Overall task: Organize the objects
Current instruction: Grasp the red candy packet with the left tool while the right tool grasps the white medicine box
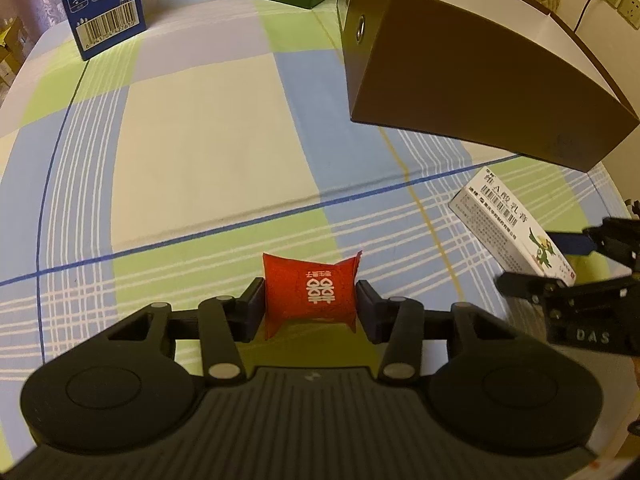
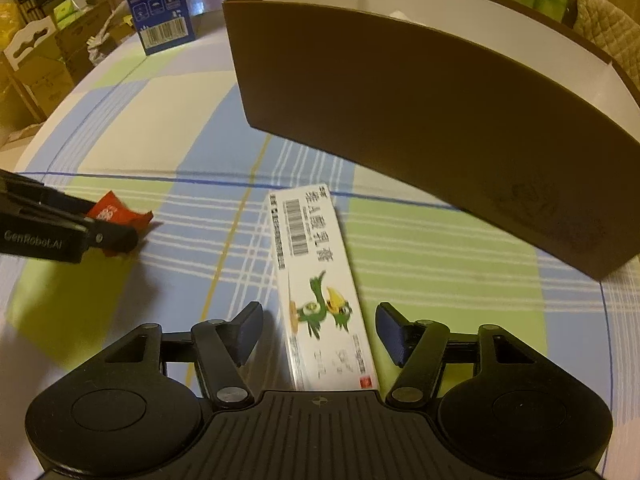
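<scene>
Beside the brown box (image 2: 400, 120), left claw (image 1: 310, 306) clamps a red packet (image 1: 310, 294); right claw (image 2: 320, 334) gapes around a white carton (image 2: 320, 280).

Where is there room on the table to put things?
The big bare patch lies between the blue box, the brown box and the red packet. It is crowded near the white carton, beside the brown box.

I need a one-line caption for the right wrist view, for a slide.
Right gripper, jaws open, straddles a white carton lying flat before the open brown box.
</scene>
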`<state>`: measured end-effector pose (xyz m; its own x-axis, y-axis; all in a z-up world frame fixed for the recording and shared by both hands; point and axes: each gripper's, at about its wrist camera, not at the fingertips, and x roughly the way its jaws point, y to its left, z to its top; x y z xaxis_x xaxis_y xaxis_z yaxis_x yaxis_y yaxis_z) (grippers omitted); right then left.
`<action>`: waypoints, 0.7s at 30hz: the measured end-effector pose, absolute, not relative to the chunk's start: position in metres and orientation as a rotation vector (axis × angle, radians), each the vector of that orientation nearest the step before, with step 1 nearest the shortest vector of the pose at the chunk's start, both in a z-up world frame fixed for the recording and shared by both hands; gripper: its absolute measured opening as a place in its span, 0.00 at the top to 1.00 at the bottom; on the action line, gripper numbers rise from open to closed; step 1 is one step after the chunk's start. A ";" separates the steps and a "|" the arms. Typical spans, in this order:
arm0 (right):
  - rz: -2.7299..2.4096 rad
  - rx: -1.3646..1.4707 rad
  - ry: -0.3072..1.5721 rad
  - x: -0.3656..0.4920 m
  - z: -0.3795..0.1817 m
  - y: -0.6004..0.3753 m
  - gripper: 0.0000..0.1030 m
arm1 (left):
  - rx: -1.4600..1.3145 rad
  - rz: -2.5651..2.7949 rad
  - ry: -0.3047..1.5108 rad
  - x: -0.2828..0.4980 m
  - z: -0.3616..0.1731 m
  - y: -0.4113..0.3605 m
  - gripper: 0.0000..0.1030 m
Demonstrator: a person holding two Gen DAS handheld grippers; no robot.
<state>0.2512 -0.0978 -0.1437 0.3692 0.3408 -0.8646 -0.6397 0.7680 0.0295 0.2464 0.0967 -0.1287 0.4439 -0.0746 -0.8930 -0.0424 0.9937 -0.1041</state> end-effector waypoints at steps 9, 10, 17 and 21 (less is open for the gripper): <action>0.669 -0.368 0.975 0.259 -0.142 -0.089 0.64 | -0.126 0.018 1.119 0.241 -0.129 0.099 0.58; 0.669 -0.372 0.974 0.258 -0.142 -0.088 0.64 | -0.125 0.022 1.119 0.240 -0.129 0.098 0.58; 0.678 -0.380 0.982 0.251 -0.141 -0.091 0.64 | -0.118 0.030 1.124 0.234 -0.128 0.094 0.59; 0.682 -0.384 0.991 0.244 -0.140 -0.094 0.64 | -0.114 0.032 1.126 0.229 -0.127 0.091 0.60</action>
<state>0.2443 -0.0941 -0.1404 0.3679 0.3480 -0.8623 -0.6809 0.7324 0.0050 0.2286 0.0906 -0.1268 0.4304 -0.0320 -0.9021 -0.0837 0.9937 -0.0752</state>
